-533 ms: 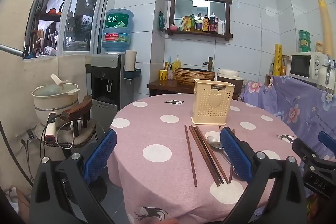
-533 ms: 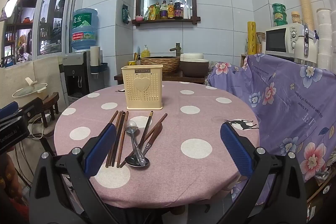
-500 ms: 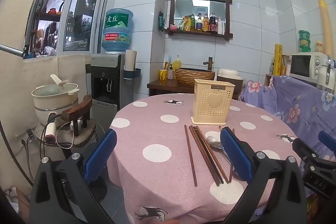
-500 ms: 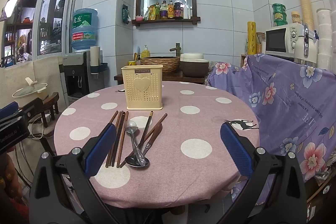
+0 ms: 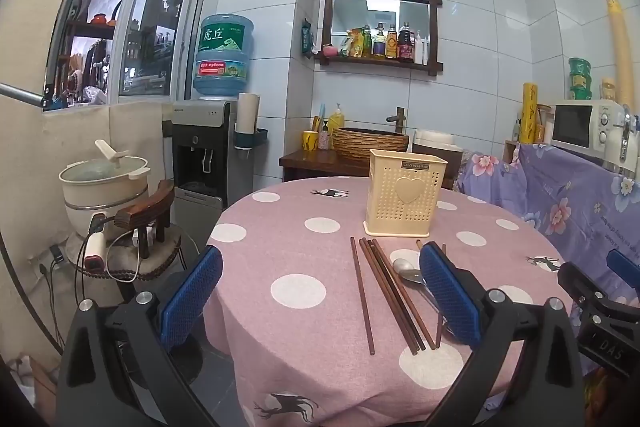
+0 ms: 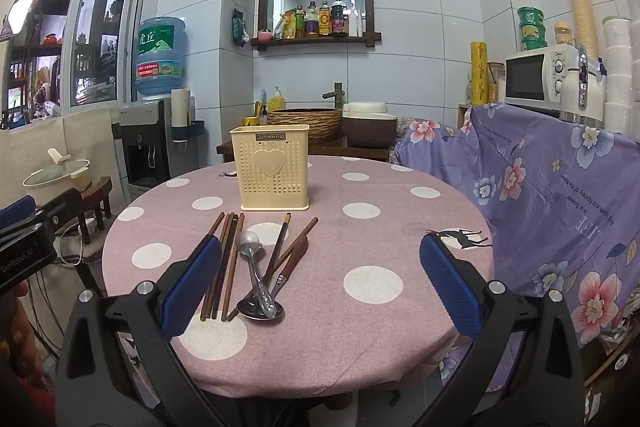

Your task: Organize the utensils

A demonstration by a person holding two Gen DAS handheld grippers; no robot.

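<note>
A cream perforated utensil holder (image 5: 405, 199) (image 6: 273, 167) stands upright on the round pink polka-dot table (image 5: 304, 247) (image 6: 392, 227). In front of it lie several brown chopsticks (image 5: 384, 287) (image 6: 228, 259), two metal spoons (image 6: 256, 275) (image 5: 406, 269) and a brown-handled utensil (image 6: 294, 261). My left gripper (image 5: 320, 291) is open and empty, above the table's near left edge. My right gripper (image 6: 320, 283) is open and empty, above the table's near edge, right of the utensils.
A water dispenser (image 5: 208, 155), a pot (image 5: 102, 187) on a stool and a small chair (image 5: 148, 219) stand left of the table. A purple floral cloth (image 6: 540, 195) covers furniture on the right, with a microwave (image 6: 536, 79) on it.
</note>
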